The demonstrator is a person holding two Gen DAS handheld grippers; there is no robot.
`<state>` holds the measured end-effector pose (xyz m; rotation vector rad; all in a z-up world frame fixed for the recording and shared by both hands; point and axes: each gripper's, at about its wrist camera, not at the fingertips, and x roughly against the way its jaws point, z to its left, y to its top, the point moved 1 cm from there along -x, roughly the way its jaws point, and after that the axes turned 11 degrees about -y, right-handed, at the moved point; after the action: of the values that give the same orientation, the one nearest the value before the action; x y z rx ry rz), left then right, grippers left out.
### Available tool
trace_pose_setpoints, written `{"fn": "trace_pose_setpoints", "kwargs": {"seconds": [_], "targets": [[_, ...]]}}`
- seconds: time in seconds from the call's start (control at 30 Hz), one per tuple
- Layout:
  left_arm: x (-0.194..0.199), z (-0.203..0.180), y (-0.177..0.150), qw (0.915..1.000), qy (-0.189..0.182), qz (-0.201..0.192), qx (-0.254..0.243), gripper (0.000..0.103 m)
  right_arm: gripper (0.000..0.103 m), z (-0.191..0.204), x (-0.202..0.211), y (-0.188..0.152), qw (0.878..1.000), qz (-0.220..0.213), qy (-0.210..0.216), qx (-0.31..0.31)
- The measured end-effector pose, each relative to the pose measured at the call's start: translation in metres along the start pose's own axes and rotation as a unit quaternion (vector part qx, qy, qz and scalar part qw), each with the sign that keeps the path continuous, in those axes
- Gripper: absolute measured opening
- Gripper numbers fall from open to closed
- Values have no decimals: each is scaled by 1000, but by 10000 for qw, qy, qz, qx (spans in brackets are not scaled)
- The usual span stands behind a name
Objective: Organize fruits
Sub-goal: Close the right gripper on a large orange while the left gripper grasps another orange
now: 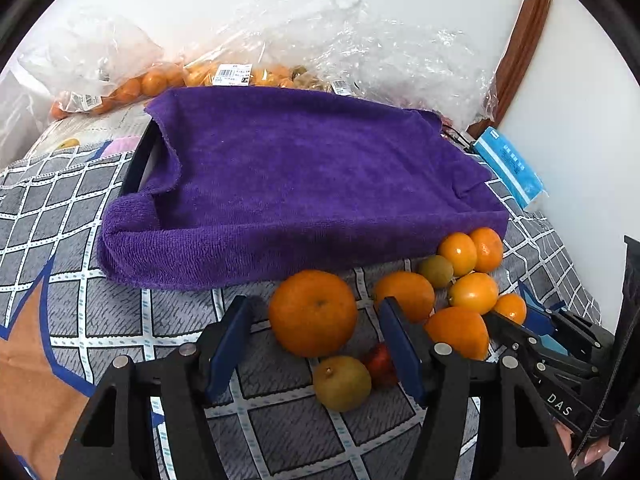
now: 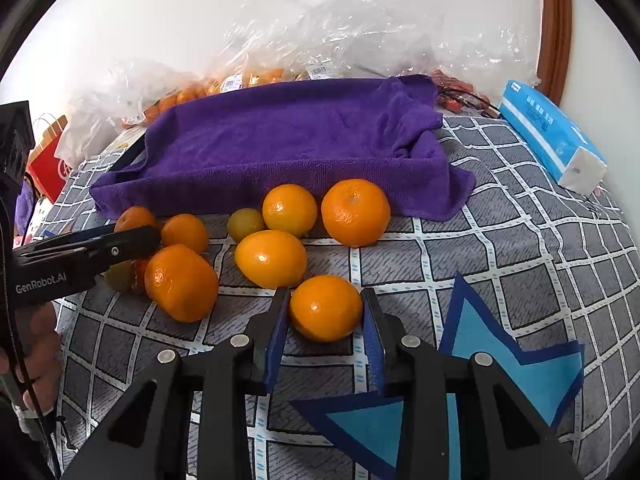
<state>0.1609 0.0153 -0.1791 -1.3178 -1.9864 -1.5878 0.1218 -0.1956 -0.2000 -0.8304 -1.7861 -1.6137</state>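
Loose oranges and smaller fruits lie on a checked cloth in front of a tray draped with a purple towel (image 1: 304,184). In the left wrist view my left gripper (image 1: 314,302) is open around a large orange (image 1: 313,312), with a gap showing on each side. A greenish fruit (image 1: 342,382) and a small red fruit (image 1: 380,362) lie just below the large orange. In the right wrist view my right gripper (image 2: 325,292) is shut on a small orange (image 2: 326,308), both blue pads touching its sides. The small orange rests on the cloth.
Several more oranges (image 2: 272,258) cluster between the two grippers. Plastic bags of fruit (image 1: 132,84) lie behind the tray by the wall. A blue tissue pack (image 2: 548,136) sits at the right. A hand (image 2: 36,344) holds the left gripper's handle.
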Motion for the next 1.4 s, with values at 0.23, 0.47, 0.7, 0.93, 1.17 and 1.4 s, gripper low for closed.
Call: {"fn": "trace_pose_setpoints", "kwargs": {"seconds": [0.23,0.47,0.7,0.93,1.17,1.4], "targets": [[-1,-2,-1,9998,130,-37,-116,53,39,1,-1,1,10000,9,30,-8],[7,4,-5,9997,-76,-197,125,40,36,3,2,0,9999,-74,-129,42],[19,4,-9,9983,-127,-517,237,40,34,1,9,-2,9997,-231,-31,-10],[17,6,-8,9984,-118,-475,292,40,34,10,6,-4,9995,-55,-185,251],[22,4,-9,9978,-135,-596,240,40,33,6,10,-6,9998,-118,71,158],[29,-3,-8,9968,-166,-780,52,40,33,-1,20,-6,9990,-398,216,-42]]}}
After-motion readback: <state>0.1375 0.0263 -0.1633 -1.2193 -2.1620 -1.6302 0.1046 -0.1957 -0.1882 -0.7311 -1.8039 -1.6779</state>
